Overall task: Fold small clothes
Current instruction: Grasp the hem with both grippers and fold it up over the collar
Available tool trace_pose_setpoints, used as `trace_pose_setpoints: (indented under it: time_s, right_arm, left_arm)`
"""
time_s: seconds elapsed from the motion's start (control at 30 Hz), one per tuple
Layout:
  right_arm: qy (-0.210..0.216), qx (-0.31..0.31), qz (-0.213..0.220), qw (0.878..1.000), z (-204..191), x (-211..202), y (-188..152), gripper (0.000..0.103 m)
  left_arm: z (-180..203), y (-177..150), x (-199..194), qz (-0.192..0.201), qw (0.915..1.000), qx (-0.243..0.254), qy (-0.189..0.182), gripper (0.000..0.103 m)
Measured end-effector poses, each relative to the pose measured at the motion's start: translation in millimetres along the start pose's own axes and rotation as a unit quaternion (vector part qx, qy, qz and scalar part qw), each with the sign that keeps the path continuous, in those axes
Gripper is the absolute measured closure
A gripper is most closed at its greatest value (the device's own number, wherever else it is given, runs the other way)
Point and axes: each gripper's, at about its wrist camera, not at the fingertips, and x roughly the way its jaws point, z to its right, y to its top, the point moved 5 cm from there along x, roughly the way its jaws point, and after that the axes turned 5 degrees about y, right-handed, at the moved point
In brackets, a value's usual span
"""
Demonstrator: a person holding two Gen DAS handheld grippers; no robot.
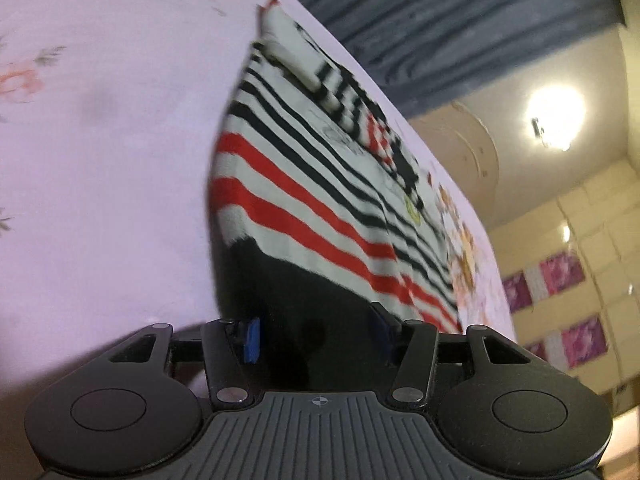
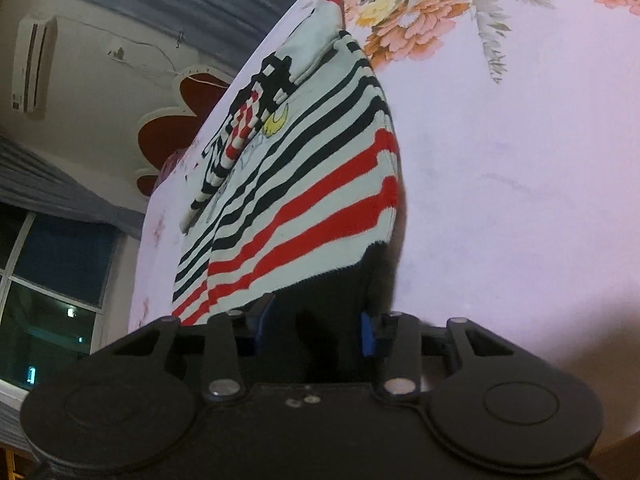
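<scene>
Left wrist: left gripper point(image 1: 316, 338) jaws partway open, black hem of striped sweater point(image 1: 320, 184) between the blue pads point(image 1: 251, 340); grip unclear. Sweater lies on floral sheet point(image 1: 100, 140).

Right wrist: right gripper point(image 2: 314, 332) likewise astride the hem; clamping unclear.

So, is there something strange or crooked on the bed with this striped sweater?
Nothing is damaged or spilled. The striped sweater lies on the floral sheet, and its black hem reaches between the fingers of the left gripper and the right gripper. The hem looks slightly wavy.
</scene>
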Motion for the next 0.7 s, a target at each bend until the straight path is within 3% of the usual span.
trace_pose_setpoints:
  time_s: [0.07, 0.1, 0.13, 0.17, 0.23, 0.3, 0.37, 0.43, 0.53, 0.7]
  right_arm:
    - [-0.002, -0.003, -0.01, 1.0, 2.7, -0.6, -4.3, 0.071]
    - [-0.005, -0.003, -0.012, 1.0, 4.6, -0.8, -5.1, 0.079]
    - [-0.011, -0.005, -0.012, 1.0, 5.9, -1.3, -4.7, 0.084]
    - [-0.02, -0.009, -0.013, 1.0, 6.8, -0.8, -3.2, 0.095]
    - [-0.021, -0.017, -0.005, 1.0, 4.9, -4.5, 0.9, 0.097]
    - [0.007, -0.03, 0.02, 0.999, -7.4, -17.0, 9.0, 0.098]
    - [0.034, -0.051, 0.042, 0.997, -18.3, -28.8, 16.9, 0.098]
    - [0.012, -0.048, 0.04, 0.998, -8.3, -25.3, 21.7, 0.098]
    - [-0.035, -0.029, 0.0, 0.999, 15.1, -7.9, 16.5, 0.098]
    - [0.008, -0.038, 0.056, 0.998, -8.7, -27.4, 31.7, 0.098]
  left_arm:
    - [2.9, -2.1, 3.5, -0.001, 1.0, 0.007, 0.001, 0.067]
    - [2.0, -3.2, 7.1, -0.003, 0.9999, 0.007, 0.01, 0.087]
    - [0.4, -3.4, 11.1, -0.006, 0.9997, 0.01, 0.023, 0.099]
    - [1.1, -3.6, 13.0, -0.001, 0.9995, 0.015, 0.029, 0.099]
    - [13.4, -0.4, 1.4, 0.047, 0.9982, 0.029, 0.024, 0.099]
    - [28.5, 3.0, -17.0, 0.099, 0.9944, 0.033, -0.017, 0.099]
    - [29.0, 4.2, -15.4, 0.092, 0.9949, 0.039, 0.013, 0.099]
    - [11.7, -1.5, 5.0, 0.044, 0.9957, 0.034, 0.074, 0.099]
    - [3.1, -3.4, 3.5, 0.054, 0.9969, -0.011, 0.055, 0.099]
    - [23.9, 7.0, -17.6, 0.093, 0.9953, -0.009, 0.025, 0.099]
